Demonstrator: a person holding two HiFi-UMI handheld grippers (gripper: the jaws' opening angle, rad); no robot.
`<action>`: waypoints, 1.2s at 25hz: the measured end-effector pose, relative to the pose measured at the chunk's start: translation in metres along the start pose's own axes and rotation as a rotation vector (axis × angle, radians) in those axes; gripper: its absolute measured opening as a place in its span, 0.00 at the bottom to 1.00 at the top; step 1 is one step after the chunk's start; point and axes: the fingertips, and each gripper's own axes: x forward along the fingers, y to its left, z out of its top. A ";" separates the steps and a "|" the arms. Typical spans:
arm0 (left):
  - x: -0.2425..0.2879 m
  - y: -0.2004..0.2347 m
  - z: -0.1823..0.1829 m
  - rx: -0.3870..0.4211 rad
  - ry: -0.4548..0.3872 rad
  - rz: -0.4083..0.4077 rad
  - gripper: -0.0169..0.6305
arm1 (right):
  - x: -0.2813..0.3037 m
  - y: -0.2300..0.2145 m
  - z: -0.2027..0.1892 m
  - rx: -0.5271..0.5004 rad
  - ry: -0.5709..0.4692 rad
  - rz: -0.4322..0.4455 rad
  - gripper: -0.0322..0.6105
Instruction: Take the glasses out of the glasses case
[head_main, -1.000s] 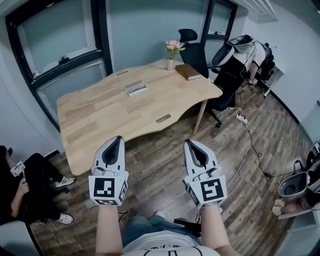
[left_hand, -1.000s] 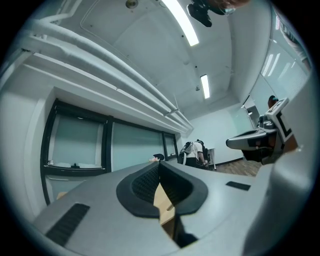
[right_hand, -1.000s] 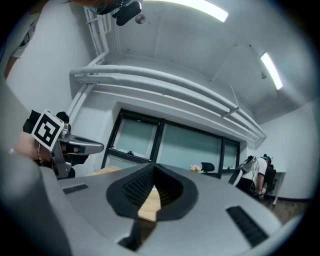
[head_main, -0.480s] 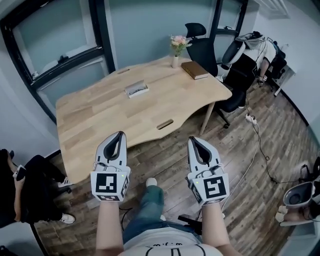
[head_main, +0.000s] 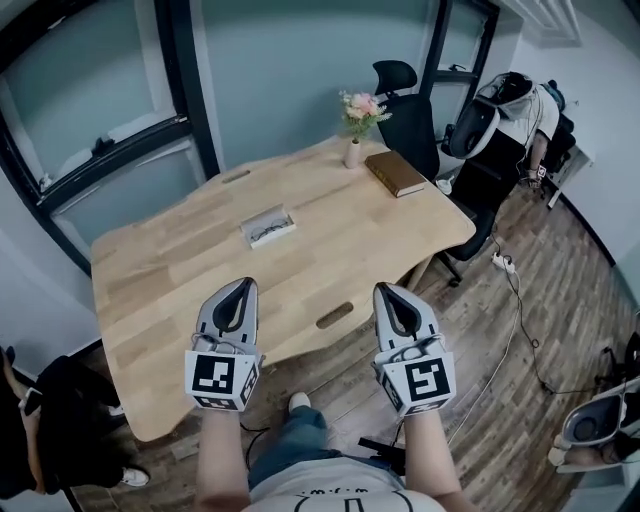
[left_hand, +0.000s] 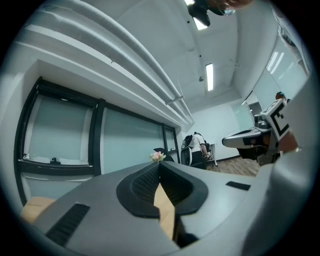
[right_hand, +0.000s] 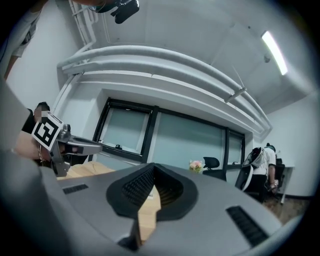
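Observation:
The glasses case (head_main: 268, 227) lies open on the wooden table (head_main: 170, 290), a little left of its middle, with dark glasses showing inside. Both grippers are held level side by side over the table's near edge, well short of the case. My left gripper (head_main: 246, 284) is shut, its ribbed pads meeting with nothing between them, as the left gripper view (left_hand: 159, 166) shows. Beside it, my right gripper (head_main: 384, 289) is likewise shut and empty (right_hand: 151, 168). In the right gripper view the left gripper (right_hand: 75, 146) shows at the left edge.
A small vase of flowers (head_main: 354, 153) and a brown book (head_main: 396, 173) sit at the table's far right corner. Black office chairs (head_main: 412, 112) and a person (head_main: 512, 110) stand beyond it. Another person (head_main: 45, 420) sits at the lower left. A cable (head_main: 510, 300) runs over the floor.
The table has come closer in the head view: both grippers have moved forward from above the floor to the table's near edge. Their jaws stay shut.

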 end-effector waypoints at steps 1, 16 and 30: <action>0.015 0.010 -0.003 -0.003 0.006 0.000 0.05 | 0.019 -0.003 -0.002 0.000 0.005 0.004 0.07; 0.142 0.099 -0.077 -0.041 0.199 -0.060 0.37 | 0.180 -0.037 -0.059 0.039 0.125 0.043 0.07; 0.250 0.108 -0.183 0.050 0.518 -0.196 0.29 | 0.296 -0.080 -0.135 0.089 0.232 0.169 0.07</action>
